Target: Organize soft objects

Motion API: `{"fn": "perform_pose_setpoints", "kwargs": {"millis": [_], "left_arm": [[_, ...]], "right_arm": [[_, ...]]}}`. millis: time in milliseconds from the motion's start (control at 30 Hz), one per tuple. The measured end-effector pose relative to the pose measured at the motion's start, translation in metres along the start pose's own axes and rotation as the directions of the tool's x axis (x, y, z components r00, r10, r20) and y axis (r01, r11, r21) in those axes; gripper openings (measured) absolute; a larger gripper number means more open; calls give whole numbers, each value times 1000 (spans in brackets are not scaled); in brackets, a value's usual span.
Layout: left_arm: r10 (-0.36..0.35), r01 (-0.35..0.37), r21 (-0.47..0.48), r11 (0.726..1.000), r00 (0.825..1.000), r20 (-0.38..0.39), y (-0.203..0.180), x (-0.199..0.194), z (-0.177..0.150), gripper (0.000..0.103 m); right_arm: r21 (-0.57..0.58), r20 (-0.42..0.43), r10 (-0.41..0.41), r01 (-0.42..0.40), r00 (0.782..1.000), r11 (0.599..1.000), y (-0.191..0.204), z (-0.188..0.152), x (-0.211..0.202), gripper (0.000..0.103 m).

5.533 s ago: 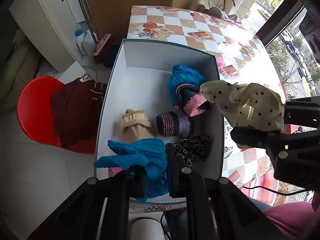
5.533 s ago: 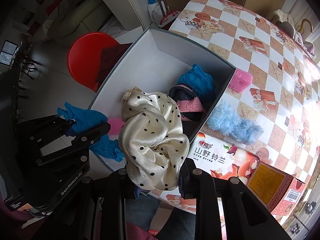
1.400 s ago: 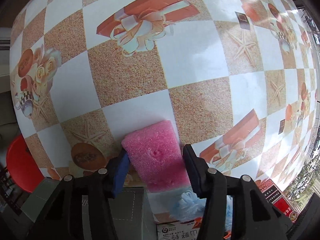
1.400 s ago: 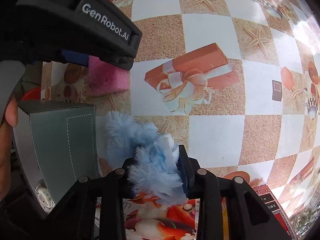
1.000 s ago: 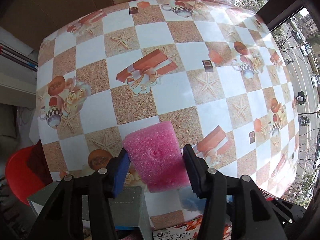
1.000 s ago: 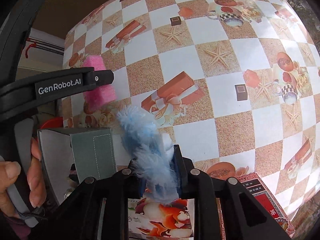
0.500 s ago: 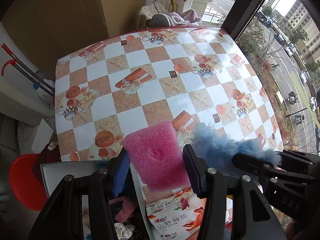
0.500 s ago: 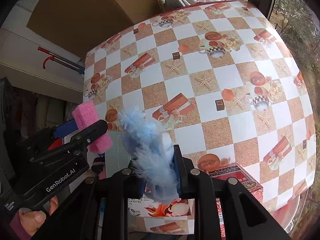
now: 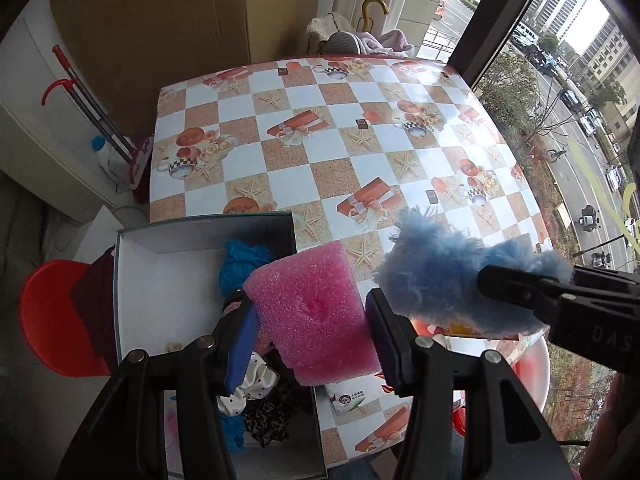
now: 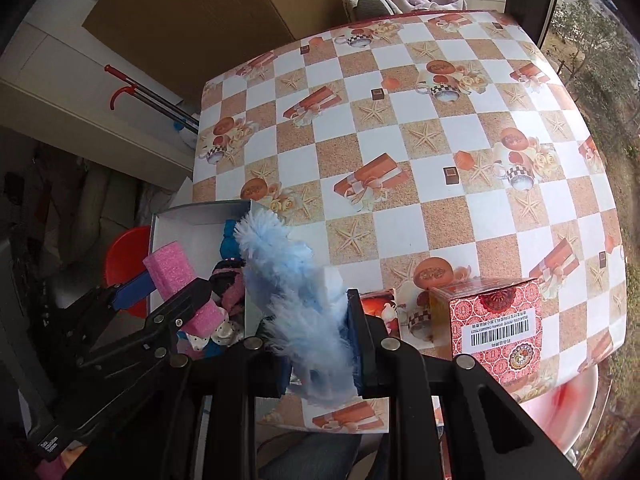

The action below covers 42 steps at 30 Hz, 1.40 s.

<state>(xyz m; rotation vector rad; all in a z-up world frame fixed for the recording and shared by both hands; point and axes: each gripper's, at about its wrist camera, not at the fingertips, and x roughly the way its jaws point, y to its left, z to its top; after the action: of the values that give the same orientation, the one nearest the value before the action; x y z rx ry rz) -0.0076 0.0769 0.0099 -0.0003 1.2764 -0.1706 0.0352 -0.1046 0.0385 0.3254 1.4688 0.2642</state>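
Checkered tablecloth (image 9: pixel 304 168); left fingers (image 9: pixel 312 334) grasp pink sponge (image 9: pixel 316 316), right fingers (image 10: pixel 316 344) blue fluff (image 10: pixel 296 300)

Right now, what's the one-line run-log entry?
left gripper: shut on pink sponge | right gripper: shut on blue fluffy piece | both above box
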Motion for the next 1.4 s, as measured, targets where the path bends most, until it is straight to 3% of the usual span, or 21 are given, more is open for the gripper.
{"fn": "perform_pose_setpoints", "kwargs": {"millis": [600,1167,1200,1300,1333,1400], "left_arm": [[73,-73,-222,972,997,-9,85,-15,-58,57],[50,-54,-256,965,998,-25,101,-2,-70,58],[52,-57,-257,965,998,-26,101,-2,-69,60],[66,-74,-261,962,997,-38,101,-1,-67,77],[61,-70,-264,962,997,-41,101,0,-67,79],[42,-54,-274,960,998,-51,102,3,-66,79]], "right_arm": [[-231,-62,-8,-7,998,973,101,-7,30,24],[-350,-114,-64,20,991,936,151,3,72,24],[-354,-120,-63,17,991,935,152,4,75,24],[-363,-131,-69,17,989,932,155,5,79,24],[-365,-141,-66,10,988,931,156,5,81,28],[-369,-142,-74,17,987,929,157,5,82,46]]}}
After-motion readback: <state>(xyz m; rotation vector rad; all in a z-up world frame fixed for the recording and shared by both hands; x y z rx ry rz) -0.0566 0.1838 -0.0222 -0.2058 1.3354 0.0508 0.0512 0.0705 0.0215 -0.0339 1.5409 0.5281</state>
